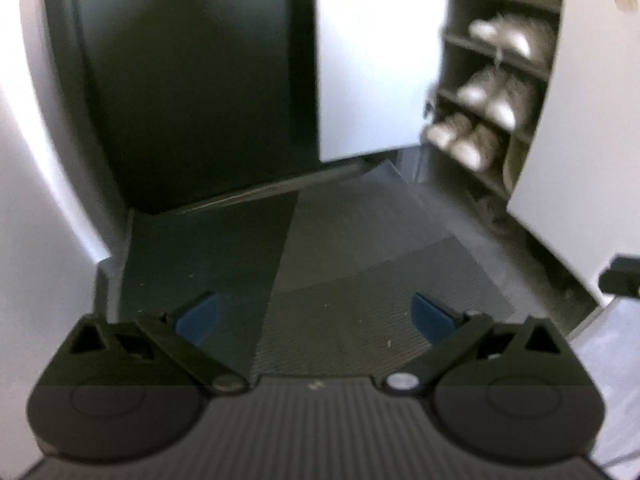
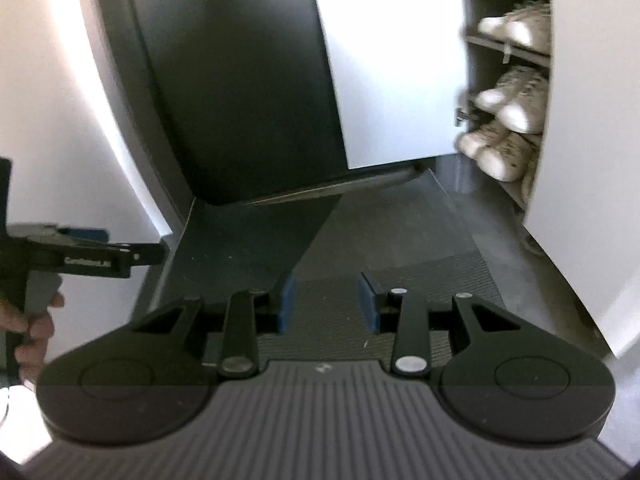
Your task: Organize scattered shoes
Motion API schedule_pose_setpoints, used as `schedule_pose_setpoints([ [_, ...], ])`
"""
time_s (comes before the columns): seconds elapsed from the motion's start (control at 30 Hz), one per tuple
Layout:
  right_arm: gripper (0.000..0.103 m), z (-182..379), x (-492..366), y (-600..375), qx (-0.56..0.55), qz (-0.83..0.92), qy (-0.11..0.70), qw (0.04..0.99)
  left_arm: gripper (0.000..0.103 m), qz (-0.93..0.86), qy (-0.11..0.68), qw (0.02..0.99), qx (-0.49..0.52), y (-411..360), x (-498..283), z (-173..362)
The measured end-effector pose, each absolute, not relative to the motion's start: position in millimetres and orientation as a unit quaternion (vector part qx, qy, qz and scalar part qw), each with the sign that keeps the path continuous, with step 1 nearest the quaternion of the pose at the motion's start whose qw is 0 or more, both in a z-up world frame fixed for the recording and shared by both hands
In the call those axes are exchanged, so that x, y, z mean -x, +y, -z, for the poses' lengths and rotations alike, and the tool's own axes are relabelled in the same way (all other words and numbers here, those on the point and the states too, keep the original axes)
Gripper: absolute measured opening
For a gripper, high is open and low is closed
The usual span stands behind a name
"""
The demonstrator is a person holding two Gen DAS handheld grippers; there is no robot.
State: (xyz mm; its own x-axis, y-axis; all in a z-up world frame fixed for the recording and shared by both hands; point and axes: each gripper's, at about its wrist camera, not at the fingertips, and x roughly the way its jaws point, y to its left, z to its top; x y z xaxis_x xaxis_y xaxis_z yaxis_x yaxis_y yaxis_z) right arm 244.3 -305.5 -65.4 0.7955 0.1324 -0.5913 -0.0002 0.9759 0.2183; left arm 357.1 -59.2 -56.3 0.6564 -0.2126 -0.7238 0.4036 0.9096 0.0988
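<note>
My left jaws: the left gripper (image 1: 316,314) stands spread wide, blue pads far apart, nothing between them.
My right jaws: the right gripper (image 2: 328,298) is parted only narrowly, pads facing each other over bare mat, holding nothing.
Shoes: pale pairs (image 1: 486,98) sit toes outward on the shelves of the open shoe cabinet (image 2: 506,46), up and to my right, well apart from both grippers.
Cabinet door: the white door (image 1: 380,60) hangs open beside the shelves.
Floor: a dark ribbed mat (image 2: 436,276) lies under both grippers.
Hand: my left hand (image 2: 34,326) grips its handle at the right view's left edge.
</note>
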Motion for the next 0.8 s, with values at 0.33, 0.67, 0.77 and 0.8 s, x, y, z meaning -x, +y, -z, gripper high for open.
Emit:
schedule_pose_setpoints([
  [0.33,0.039,183,-256,-277,-0.14,-0.071,0.292,0.944,0.102,0.152,0.387,0.901,-0.122,-36,-318,171],
  [0.67,0.039,111,-188,-268,-0.198,-0.095,0.316,0.923,0.103,0.117,0.357,0.922,-0.09,-6,-232,54],
  [0.77,0.039,69,-158,-257,-0.173,-0.097,0.291,0.936,0.103,0.114,0.338,0.93,-0.092,-5,-204,11],
  [0.8,0.04,54,-148,-255,-0.165,-0.097,0.282,0.94,0.103,0.111,0.327,0.934,-0.09,-3,-191,-1],
])
